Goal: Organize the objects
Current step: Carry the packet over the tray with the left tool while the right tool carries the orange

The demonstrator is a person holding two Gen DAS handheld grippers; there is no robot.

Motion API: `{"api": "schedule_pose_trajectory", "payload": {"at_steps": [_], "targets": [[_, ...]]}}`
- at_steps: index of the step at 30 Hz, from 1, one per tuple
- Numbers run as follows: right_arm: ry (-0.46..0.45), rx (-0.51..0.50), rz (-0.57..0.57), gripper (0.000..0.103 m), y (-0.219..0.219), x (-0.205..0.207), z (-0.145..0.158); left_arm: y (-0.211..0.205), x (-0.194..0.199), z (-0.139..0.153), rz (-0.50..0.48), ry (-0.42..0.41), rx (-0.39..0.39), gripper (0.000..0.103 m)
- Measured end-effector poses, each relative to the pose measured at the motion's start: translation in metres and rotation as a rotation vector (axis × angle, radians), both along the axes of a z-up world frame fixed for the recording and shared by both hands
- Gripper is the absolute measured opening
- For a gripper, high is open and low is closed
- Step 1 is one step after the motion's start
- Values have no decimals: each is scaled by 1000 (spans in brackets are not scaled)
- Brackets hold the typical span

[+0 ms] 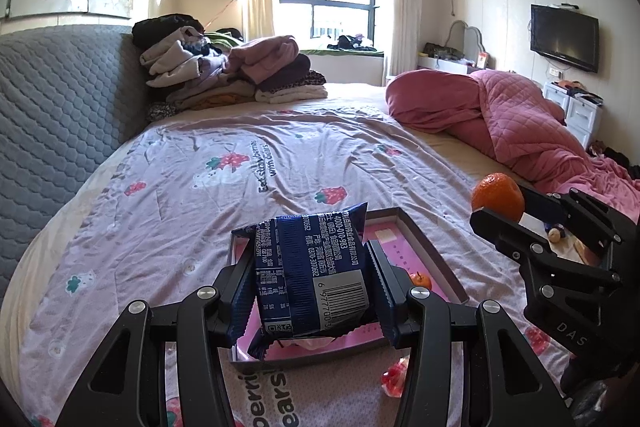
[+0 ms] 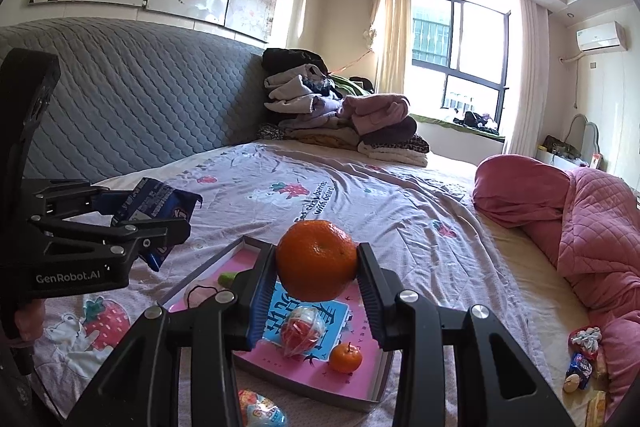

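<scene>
My left gripper [image 1: 310, 279] is shut on a dark blue snack packet [image 1: 312, 275] and holds it above the pink-lined shallow box [image 1: 424, 247] on the bed. The packet and left gripper also show at the left of the right wrist view [image 2: 160, 211]. My right gripper [image 2: 316, 271] is shut on a large orange [image 2: 316, 265] above the same box [image 2: 360, 387]. The orange shows at the right of the left wrist view [image 1: 498, 197]. In the box lie a small orange [image 2: 346, 357], a red wrapped candy [image 2: 300, 333] and a green piece [image 2: 228, 278].
The bed has a lilac strawberry-print cover [image 1: 240, 167]. A pile of folded clothes [image 1: 224, 67] sits at the far end by the grey headboard [image 1: 52, 115]. A pink quilt [image 2: 580, 247] lies at the right, with small snacks [image 2: 582, 359] beside it. A wrapped candy [image 1: 394, 381] lies before the box.
</scene>
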State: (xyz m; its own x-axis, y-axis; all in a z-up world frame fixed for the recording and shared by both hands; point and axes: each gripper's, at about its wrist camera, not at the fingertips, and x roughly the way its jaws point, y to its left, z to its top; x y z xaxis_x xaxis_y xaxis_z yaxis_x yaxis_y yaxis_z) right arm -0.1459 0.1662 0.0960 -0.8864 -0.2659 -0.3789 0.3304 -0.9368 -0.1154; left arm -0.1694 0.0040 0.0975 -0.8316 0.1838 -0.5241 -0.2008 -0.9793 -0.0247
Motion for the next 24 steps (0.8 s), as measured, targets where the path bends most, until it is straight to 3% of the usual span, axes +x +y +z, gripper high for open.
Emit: {"api": "schedule_pose_trajectory", "payload": {"at_steps": [13, 24], "targets": [[-28, 25, -8, 40, 4, -20, -10, -2, -23, -14, 29, -27, -15, 52], [-102, 46, -21, 40, 3, -34, -37, -30, -46, -59, 67, -114, -13, 52]]}}
